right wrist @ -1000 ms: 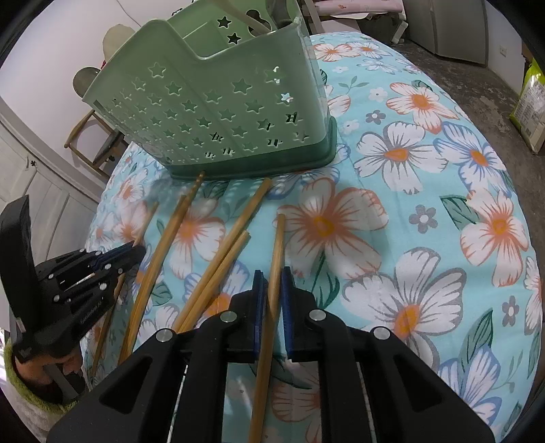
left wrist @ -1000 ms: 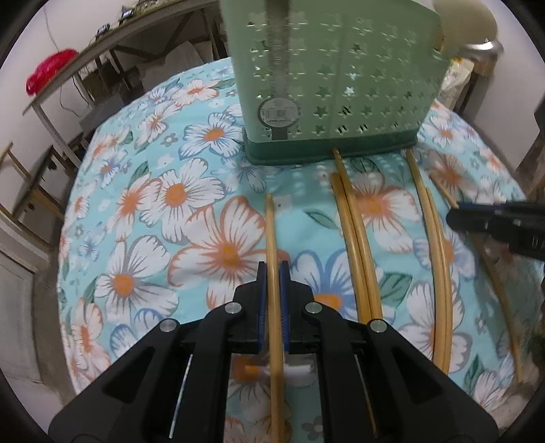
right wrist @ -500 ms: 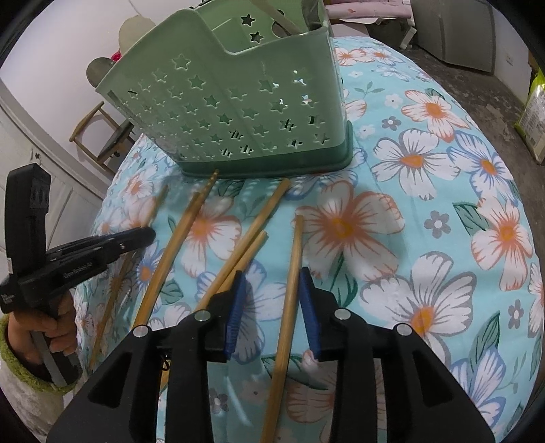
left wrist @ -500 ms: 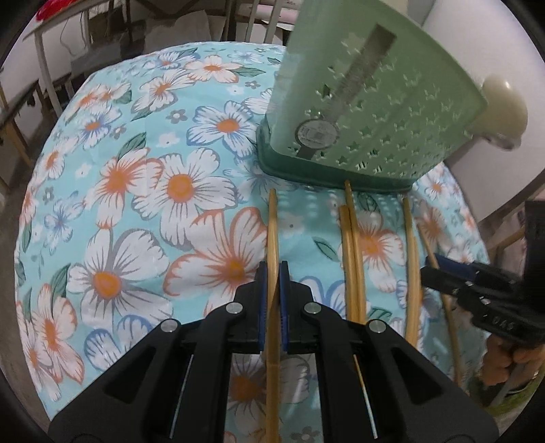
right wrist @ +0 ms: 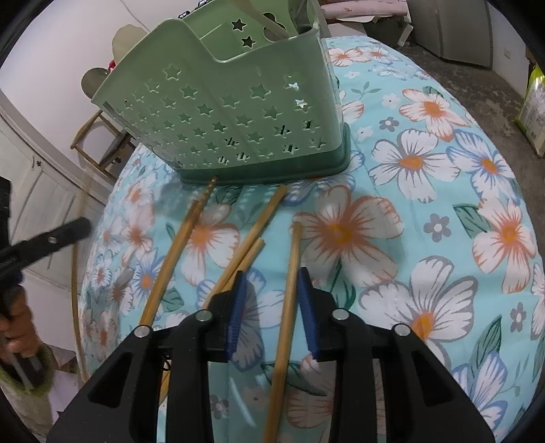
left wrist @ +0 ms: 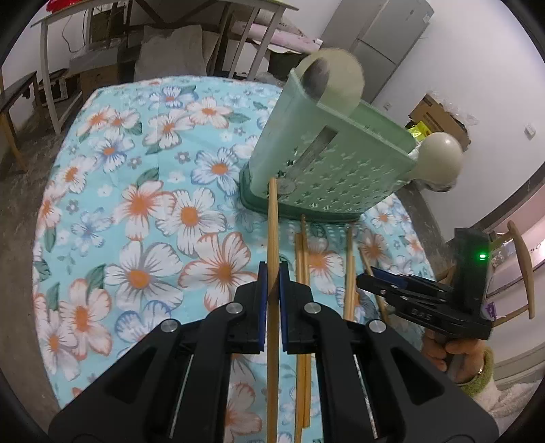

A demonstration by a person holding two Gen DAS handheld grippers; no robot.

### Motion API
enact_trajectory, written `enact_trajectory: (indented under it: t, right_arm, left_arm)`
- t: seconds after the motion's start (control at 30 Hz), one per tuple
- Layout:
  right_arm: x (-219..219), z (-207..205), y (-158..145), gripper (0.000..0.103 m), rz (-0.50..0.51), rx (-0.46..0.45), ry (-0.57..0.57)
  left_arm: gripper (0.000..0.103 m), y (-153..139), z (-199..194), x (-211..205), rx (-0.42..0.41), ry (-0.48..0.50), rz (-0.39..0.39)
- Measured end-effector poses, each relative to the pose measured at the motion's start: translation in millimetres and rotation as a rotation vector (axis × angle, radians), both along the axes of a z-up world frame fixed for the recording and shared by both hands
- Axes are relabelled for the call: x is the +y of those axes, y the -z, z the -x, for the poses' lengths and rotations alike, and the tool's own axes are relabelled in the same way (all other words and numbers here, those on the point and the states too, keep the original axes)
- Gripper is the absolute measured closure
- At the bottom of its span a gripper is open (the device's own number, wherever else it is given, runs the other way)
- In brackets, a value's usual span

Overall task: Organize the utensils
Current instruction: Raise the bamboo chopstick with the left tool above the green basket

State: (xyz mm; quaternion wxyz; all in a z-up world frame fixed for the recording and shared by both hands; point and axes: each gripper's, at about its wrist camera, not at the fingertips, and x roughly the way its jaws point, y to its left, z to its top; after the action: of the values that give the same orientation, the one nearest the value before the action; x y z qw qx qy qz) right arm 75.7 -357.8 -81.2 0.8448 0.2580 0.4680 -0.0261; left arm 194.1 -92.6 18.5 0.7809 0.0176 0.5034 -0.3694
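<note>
Step in hand: carrying one chopstick to the holder — the left one is lifted, the rest wait on the cloth.
Left gripper (left wrist: 270, 289): jaws pressed onto a held chopstick (left wrist: 272, 238), which runs straight up the centre of the left wrist view; its far tip overlaps the lower wall of the green star-cut utensil caddy (left wrist: 327, 170).
Right gripper (right wrist: 272, 306): jaws spread, straddling a lying chopstick (right wrist: 287, 289) at lower centre of the right wrist view, not gripping it; whether the pads touch it I cannot tell.
Loose chopsticks (right wrist: 170, 262): several more fan out on the floral tablecloth (right wrist: 425, 221) left of the right gripper, tips pointing toward the caddy base.
Caddy: stands in the upper middle of both views; a pale utensil handle (right wrist: 272, 20) already pokes out of one compartment, and two round cream shapes behind it are not identifiable.
Next move, as I judge it: raise the held chopstick above the rim, tilt it upright and let it drop into a compartment — the tip sits low against the wall now, so height comes first.
Risk: the thin stick may pivot in the pads while tilting.
</note>
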Motion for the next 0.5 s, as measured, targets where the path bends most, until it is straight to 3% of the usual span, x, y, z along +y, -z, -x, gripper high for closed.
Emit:
enact_trajectory:
  t: [0.2, 0.5]
  right_arm:
    - [-1, 3, 2, 0.094, 0.040, 0.007, 0.005]
    - [-3, 9, 2, 0.096, 0.036, -0.014, 0.007]
  left_arm:
    - [0.098, -21, 8, 6, -0.011, 0.016, 0.021]
    - [0.098, -77, 27, 8, -0.127, 0.043, 0.117]
